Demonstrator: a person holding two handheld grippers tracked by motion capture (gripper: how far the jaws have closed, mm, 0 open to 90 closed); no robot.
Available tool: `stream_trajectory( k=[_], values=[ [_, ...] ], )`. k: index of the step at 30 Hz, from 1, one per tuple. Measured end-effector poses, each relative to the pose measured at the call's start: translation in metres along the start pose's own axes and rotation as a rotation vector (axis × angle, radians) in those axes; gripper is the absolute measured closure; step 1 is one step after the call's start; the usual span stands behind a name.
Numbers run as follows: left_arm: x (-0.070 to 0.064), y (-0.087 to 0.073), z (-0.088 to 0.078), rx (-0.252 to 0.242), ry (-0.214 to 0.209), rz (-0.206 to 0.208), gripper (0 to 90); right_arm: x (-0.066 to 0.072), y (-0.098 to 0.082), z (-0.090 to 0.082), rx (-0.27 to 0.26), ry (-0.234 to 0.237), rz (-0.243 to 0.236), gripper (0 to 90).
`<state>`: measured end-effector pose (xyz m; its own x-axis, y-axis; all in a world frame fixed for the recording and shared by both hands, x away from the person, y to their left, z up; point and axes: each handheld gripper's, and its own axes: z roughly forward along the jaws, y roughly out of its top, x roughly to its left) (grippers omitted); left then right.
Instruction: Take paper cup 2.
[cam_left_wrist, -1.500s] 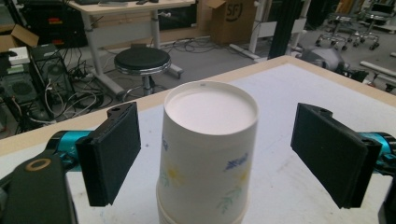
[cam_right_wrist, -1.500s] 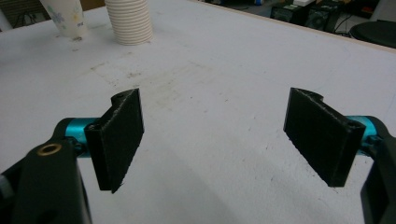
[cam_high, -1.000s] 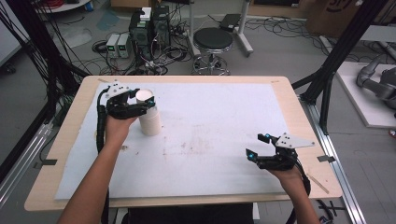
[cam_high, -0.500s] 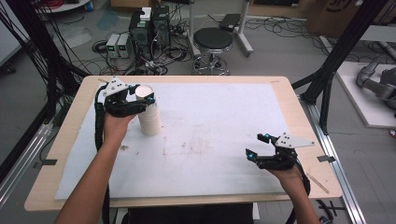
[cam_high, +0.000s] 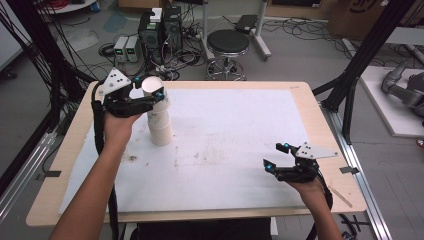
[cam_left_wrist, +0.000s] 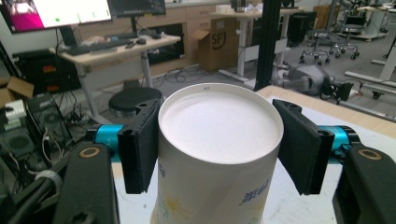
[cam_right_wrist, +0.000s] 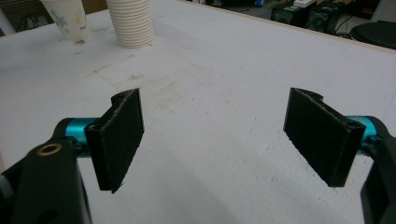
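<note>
Top paper cup (cam_high: 154, 91) is upside down, base facing up, clamped near that base between the pads of the left gripper (cam_high: 148, 93). It sits over the stack of cups (cam_high: 160, 127), its lower part still nested on the stack. In the left gripper view the cup (cam_left_wrist: 219, 154) fills the gap between the two black pads – both pressing on its wall, jaws having just been closing onto it. Blue print and a yellow flower mark show on its side.

The stack stands upside down on the white table cover (cam_high: 235, 145), toward the far left part of the table. In the right gripper view the stack (cam_right_wrist: 130, 22) shows as a ribbed column of rims at the far end, with a printed cup (cam_right_wrist: 69, 18) just beside it, off the sheet.

Right gripper (cam_high: 275, 157) is well apart from all that – near right of the table, low over the sheet, jaws spread wide with nothing between them. Its own view shows bare stained cover between the pads.

Wooden table edge (cam_high: 300, 212) frames the cover. Beyond the far edge, a black stool (cam_high: 228, 42) and computer boxes (cam_high: 161, 25) on the floor amid cables.
</note>
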<state>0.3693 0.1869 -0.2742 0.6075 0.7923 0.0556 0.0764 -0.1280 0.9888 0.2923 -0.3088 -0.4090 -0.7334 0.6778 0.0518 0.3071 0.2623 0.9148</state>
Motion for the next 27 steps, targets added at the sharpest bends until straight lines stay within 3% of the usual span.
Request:
stream_trajectory(
  k=[4, 8, 19, 27],
  values=[
    [-0.006, 0.011, -0.004, -0.029, -0.013, 0.020, 35.8, 0.000, 0.000, 0.001, 0.003, 0.004, -0.003, 20.7],
    [-0.015, 0.016, -0.005, -0.048, -0.056, 0.013, 36.0, 0.000, 0.000, 0.001, 0.001, 0.008, -0.003, 20.7],
    [-0.046, 0.010, 0.003, -0.061, -0.251, -0.030, 36.0, 0.001, 0.000, 0.001, -0.003, 0.017, 0.001, 20.7],
    [-0.073, -0.014, 0.012, -0.034, -0.400, -0.030, 36.1, 0.002, 0.002, 0.004, 0.001, 0.053, 0.001, 20.6]
  ],
)
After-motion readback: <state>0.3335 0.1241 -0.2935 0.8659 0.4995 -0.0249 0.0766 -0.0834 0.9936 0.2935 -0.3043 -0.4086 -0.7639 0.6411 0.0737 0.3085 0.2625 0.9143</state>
